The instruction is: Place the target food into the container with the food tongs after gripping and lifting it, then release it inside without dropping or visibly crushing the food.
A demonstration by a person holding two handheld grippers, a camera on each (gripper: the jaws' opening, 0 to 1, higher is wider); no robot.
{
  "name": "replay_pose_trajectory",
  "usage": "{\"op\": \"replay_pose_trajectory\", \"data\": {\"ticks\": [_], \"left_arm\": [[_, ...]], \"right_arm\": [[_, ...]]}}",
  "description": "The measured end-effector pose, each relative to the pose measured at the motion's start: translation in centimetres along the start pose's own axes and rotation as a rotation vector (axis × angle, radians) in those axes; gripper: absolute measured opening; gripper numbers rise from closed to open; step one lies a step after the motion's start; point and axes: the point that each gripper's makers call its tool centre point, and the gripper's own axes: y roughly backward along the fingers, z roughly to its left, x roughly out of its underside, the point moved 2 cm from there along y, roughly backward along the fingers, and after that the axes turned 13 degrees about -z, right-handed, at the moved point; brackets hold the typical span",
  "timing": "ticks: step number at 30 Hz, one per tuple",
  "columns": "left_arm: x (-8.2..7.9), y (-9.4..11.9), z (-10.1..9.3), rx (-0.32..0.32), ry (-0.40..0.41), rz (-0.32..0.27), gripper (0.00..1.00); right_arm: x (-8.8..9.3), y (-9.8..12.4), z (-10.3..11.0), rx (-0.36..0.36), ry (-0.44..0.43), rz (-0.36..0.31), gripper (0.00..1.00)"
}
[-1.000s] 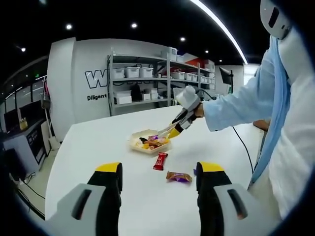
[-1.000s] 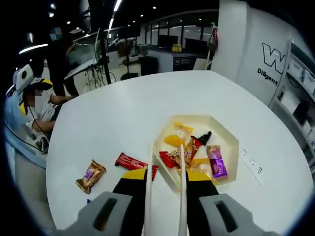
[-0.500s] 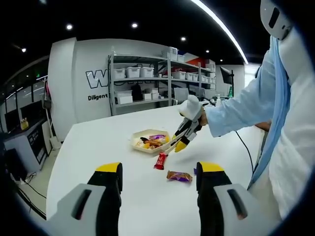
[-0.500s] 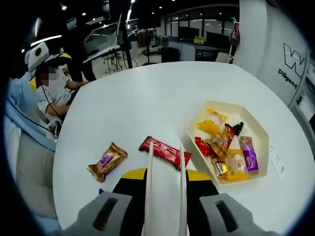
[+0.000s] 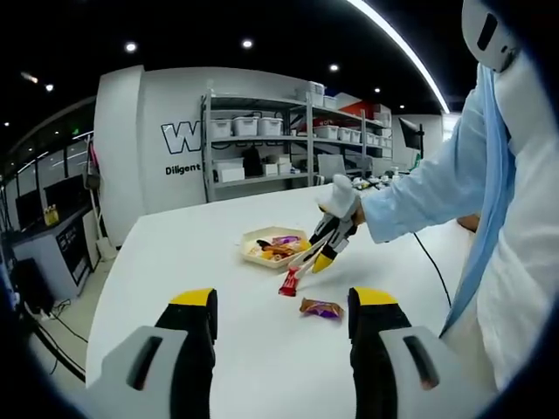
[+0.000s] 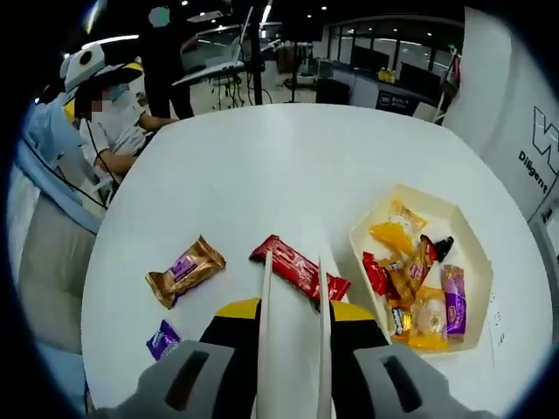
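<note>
Right gripper (image 6: 293, 325) clamped the food tongs (image 6: 293, 327), tips parted over the red bar (image 6: 300, 270), container (image 6: 423, 262) to its right; left gripper (image 5: 281, 336) spread, idle.

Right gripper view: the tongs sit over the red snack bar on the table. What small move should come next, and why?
Probably lower the tongs a little so their two tips straddle the red snack bar, then close gently. The tips are apart and nothing is between them yet; the bar lies flat on the white table, beside the cream container, not in it.
</note>
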Motion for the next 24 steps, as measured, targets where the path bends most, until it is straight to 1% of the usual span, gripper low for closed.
{"op": "replay_pose_trajectory", "data": {"ticks": [1, 2, 4, 9, 11, 14, 16, 19, 20, 23, 24], "left_arm": [[0.0, 0.0, 0.0, -0.004, 0.002, 0.001, 0.59], [0.0, 0.1, 0.1, -0.009, 0.002, 0.001, 0.59], [0.0, 0.2, 0.2, -0.018, 0.003, 0.001, 0.59], [0.0, 0.3, 0.2, -0.030, 0.003, 0.006, 0.59], [-0.1, 0.3, 0.2, -0.033, 0.004, 0.005, 0.58], [-0.1, 0.3, 0.3, -0.038, 0.003, 0.006, 0.58], [-0.2, 0.4, 0.3, -0.041, 0.003, 0.007, 0.59], [-0.2, 0.4, 0.3, -0.045, 0.004, 0.004, 0.58], [-0.2, 0.4, 0.3, -0.044, 0.004, 0.004, 0.58], [-0.2, 0.2, 0.1, -0.039, 0.005, 0.004, 0.59], [-0.2, 0.1, 0.0, -0.036, 0.006, 0.004, 0.59]], "right_arm": [[0.1, -0.1, -0.1, 0.001, 0.017, 0.008, 0.21], [0.1, -0.2, -0.3, -0.010, 0.054, 0.016, 0.21], [0.3, -0.4, -0.4, -0.032, 0.082, 0.030, 0.21], [0.3, -0.7, -0.9, -0.051, 0.147, 0.050, 0.22], [0.3, -0.8, -1.1, -0.068, 0.149, 0.051, 0.22], [0.4, -0.9, -0.8, -0.105, 0.182, 0.064, 0.22], [0.8, -1.0, -0.6, -0.125, 0.163, 0.090, 0.22], [1.3, -0.9, -0.3, -0.138, 0.154, 0.108, 0.21], [1.5, -0.8, -0.3, -0.130, 0.178, 0.112, 0.21], [1.5, -0.7, -0.2, -0.129, 0.172, 0.112, 0.21], [1.6, -0.6, -0.4, -0.112, 0.184, 0.116, 0.20]]}}
